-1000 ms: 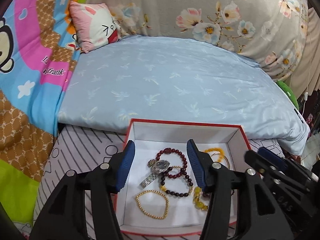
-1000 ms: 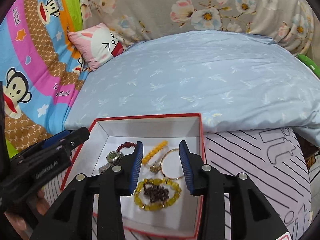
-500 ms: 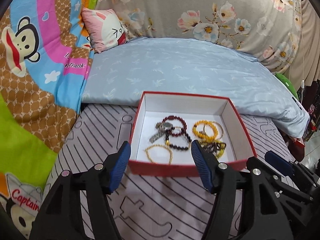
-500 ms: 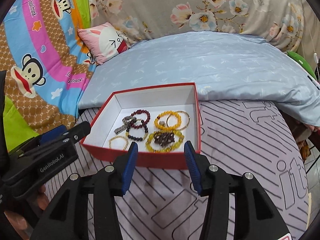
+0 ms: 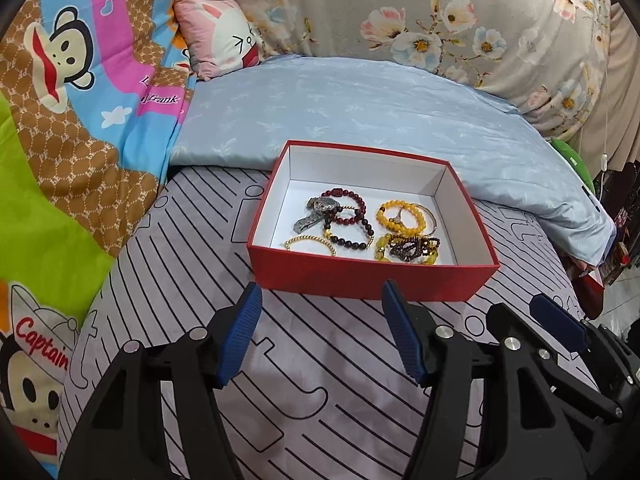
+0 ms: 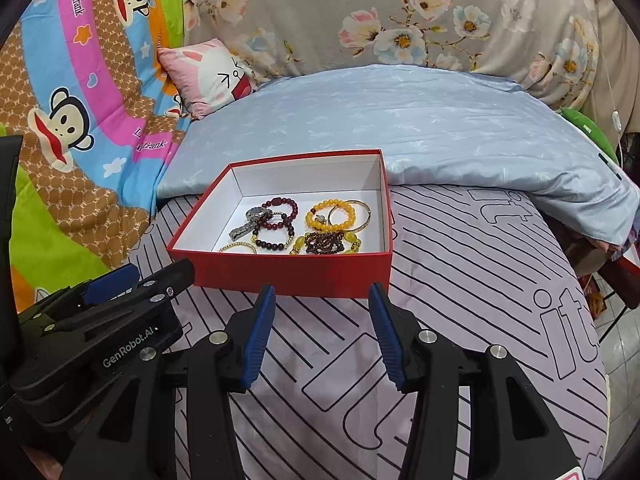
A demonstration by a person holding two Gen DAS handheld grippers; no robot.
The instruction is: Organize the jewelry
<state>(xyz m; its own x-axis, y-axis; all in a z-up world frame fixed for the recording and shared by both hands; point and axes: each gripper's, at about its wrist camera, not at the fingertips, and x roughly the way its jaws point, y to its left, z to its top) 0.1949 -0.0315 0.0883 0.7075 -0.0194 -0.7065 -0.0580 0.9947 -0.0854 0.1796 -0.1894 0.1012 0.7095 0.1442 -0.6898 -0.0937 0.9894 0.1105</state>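
Red cardboard box, rectangular, open-topped, smooth white inside. Sits on a lilac bedsheet printed with black stripes and outlined letter shapes. Far edge of the box lies against a pale blue quilt, soft, faint leaf print.

All the jewelry is inside the box, loosely heaped on its floor:
- dark red bead bracelet, round glossy beads, one square bead at the far side
- silver metal wristwatch, link band, overlapping the red beads
- thin gold bead bracelet near the front wall
- yellow-orange bead bracelet, with a plain gold bangle beside it
- chunky yellow bead bracelet with a brown bead strand bunched on top

Left gripper: black frame, ribbed blue pads, jaws apart with nothing between them, hanging over the sheet just short of the box's front wall. Right gripper: same build, jaws parted and empty, also short of the front wall. The two sit side by side; each shows in the other's view.

Around: bright cartoon-monkey blanket on the left, small pink rabbit-face cushion, grey floral fabric behind the quilt. Nothing lies between the grippers and the box.
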